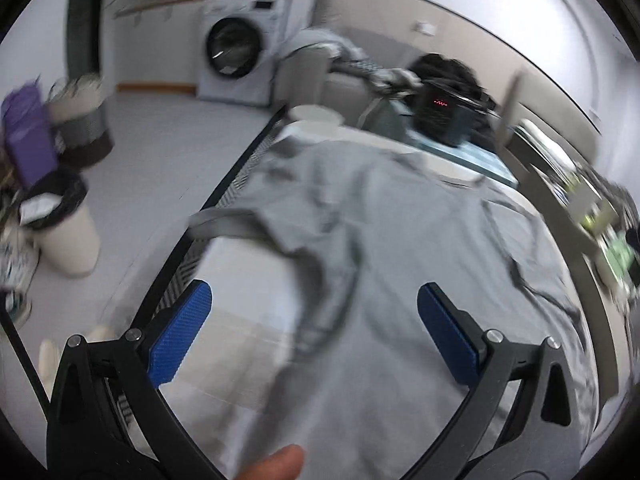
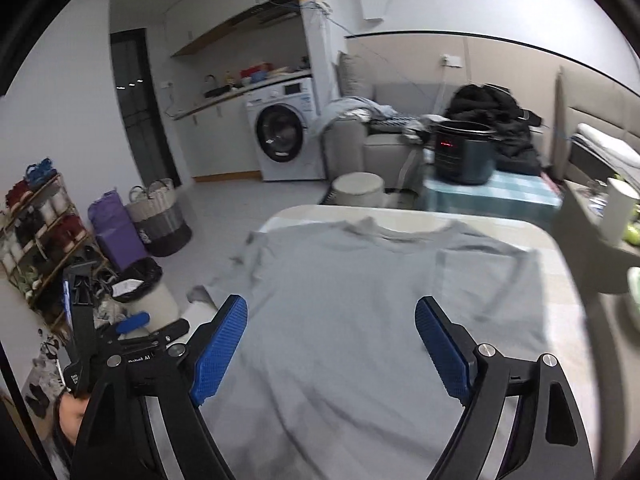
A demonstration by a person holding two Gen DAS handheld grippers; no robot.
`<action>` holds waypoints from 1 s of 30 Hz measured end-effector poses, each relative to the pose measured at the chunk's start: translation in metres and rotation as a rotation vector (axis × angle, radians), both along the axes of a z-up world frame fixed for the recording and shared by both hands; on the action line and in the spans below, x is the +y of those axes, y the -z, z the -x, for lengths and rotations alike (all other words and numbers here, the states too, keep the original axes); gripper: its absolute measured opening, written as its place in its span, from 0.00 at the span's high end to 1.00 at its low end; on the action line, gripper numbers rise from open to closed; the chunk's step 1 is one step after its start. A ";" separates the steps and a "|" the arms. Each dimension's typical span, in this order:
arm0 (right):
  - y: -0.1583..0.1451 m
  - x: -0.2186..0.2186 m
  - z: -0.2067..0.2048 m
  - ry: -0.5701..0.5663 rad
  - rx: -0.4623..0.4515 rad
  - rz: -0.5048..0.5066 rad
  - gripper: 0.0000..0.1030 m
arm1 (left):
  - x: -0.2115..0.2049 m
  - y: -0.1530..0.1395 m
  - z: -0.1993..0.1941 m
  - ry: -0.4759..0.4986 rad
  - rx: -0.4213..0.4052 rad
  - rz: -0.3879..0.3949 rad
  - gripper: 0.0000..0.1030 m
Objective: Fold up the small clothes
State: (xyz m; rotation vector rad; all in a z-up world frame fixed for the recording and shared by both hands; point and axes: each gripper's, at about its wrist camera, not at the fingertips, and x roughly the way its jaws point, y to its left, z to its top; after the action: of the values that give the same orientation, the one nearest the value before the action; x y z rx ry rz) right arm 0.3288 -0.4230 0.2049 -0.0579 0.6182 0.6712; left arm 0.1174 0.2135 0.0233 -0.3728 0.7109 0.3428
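1. My right gripper (image 2: 330,344) stands with its jaws wide, nothing between the blue pads (image 2: 218,350); the grey T-shirt (image 2: 360,280) lies below them on the white table (image 2: 560,264), collar toward 12 o'clock.
2. My left gripper (image 1: 316,332) is spread wide too, empty, above the same T-shirt (image 1: 400,220), whose sleeve hangs over the table edge (image 1: 224,188) at 9 o'clock.
3. Only the right view shows the shoe rack (image 2: 36,224) at 9 o'clock and my other gripper at 8.
4. Only the left view shows a fingertip (image 1: 276,464) at 6 o'clock.
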 end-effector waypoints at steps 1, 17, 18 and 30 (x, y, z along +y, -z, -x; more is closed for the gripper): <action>0.008 0.015 -0.005 -0.022 0.009 -0.002 0.15 | 0.015 0.007 0.001 -0.023 0.001 0.035 0.01; 0.102 0.085 -0.088 -0.076 0.180 0.027 0.15 | 0.165 0.089 -0.067 -0.254 0.015 0.501 0.13; 0.103 0.084 -0.087 -0.078 0.182 0.029 0.15 | 0.172 0.095 -0.072 -0.268 0.029 0.520 0.13; 0.121 0.086 -0.091 -0.100 0.221 0.050 0.15 | 0.193 0.156 -0.095 -0.382 -0.001 0.835 0.60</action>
State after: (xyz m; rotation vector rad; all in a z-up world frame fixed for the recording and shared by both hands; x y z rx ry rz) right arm 0.4202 -0.3375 0.0835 -0.0617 0.8486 0.7648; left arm 0.2129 0.4064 -0.1326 -1.3106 0.7584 0.3930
